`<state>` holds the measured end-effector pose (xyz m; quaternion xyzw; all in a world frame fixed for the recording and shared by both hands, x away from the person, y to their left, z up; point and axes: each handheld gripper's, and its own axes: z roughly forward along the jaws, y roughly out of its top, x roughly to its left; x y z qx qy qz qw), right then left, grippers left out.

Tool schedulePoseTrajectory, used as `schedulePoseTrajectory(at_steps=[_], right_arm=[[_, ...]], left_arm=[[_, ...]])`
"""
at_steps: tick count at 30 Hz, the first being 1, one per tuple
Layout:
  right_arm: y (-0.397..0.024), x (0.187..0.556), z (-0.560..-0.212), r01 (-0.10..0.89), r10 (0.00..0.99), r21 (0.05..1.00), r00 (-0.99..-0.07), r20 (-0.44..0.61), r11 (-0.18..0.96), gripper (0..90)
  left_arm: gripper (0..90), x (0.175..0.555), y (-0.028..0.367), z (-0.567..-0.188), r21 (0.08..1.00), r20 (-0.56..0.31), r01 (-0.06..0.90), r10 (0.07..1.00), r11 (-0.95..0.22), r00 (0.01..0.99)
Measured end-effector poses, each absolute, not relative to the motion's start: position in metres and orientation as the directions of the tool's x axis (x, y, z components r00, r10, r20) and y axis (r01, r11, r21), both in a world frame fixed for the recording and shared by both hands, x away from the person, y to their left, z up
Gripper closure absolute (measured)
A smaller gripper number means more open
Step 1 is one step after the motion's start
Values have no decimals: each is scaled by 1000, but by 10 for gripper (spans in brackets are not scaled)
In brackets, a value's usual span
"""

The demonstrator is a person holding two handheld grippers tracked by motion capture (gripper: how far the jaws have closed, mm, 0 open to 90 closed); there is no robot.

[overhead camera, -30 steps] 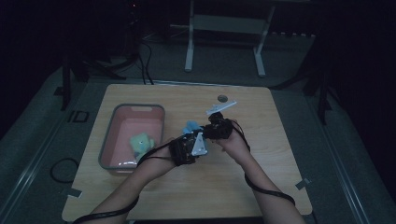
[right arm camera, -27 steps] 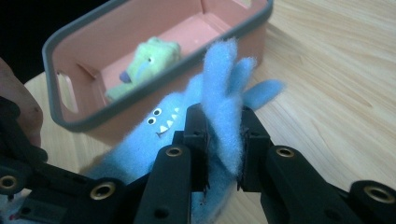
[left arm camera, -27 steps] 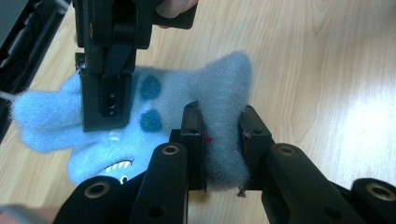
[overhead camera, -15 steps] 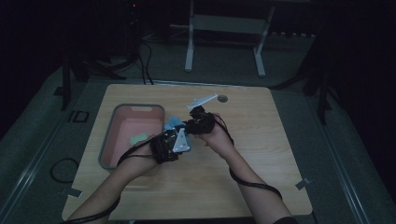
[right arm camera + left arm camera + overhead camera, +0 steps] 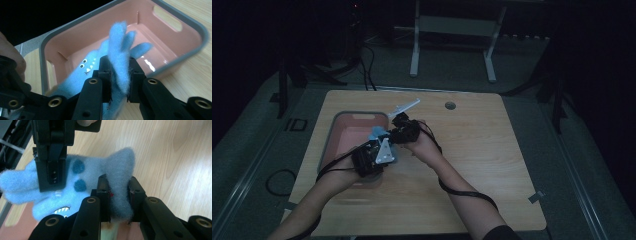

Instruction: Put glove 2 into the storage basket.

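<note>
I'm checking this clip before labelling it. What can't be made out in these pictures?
- Fluffy light-blue plush toy: its full shape; in the left gripper view the right tool covers part and the left tool pinches another.
- Pink plastic bin with grey rim: its floor in the high view, too dark and blocked by both hands.
- Small round thing on the wooden table: too small to identify.

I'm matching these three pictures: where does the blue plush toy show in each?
High view: blue plush toy between both grippers, at the tray's right rim.
Left gripper view: centre-left, pinched by its jaws.
Right gripper view: centre, clamped, above the tray.
Shared landmark: pink tray.
</note>
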<state>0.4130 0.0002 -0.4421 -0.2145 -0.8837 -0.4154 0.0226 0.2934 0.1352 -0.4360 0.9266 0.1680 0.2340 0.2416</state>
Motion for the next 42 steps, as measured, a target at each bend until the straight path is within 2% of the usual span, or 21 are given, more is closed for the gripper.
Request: schedulePoseTrajectory(at_steps=[10, 22, 24, 31, 34, 36, 42], right_arm=[[49, 413, -457, 391, 326, 705, -916, 234, 591, 777], [68, 424, -482, 422, 358, 664, -902, 241, 617, 770], [69, 425, -485, 423, 362, 656, -902, 237, 625, 746], [63, 425, -487, 420, 378, 650, -901, 214, 633, 539], [57, 426, -483, 426, 389, 664, -896, 214, 615, 488], [52, 426, -479, 434, 395, 669, -892, 222, 603, 467], [37, 422, -467, 410, 388, 703, -899, 204, 581, 393]], left_arm=[[766, 291, 174, -452, 518, 315, 275, 480, -810, 819], [763, 311, 190, -482, 515, 245, 330, 505, -791, 828], [762, 313, 190, -485, 507, 234, 336, 501, -794, 833], [717, 319, 188, -494, 485, 201, 361, 503, -797, 840], [663, 320, 187, -494, 484, 190, 374, 512, -791, 837], [595, 320, 187, -494, 486, 187, 380, 519, -787, 834], [261, 319, 191, -486, 532, 175, 428, 590, -730, 788]])
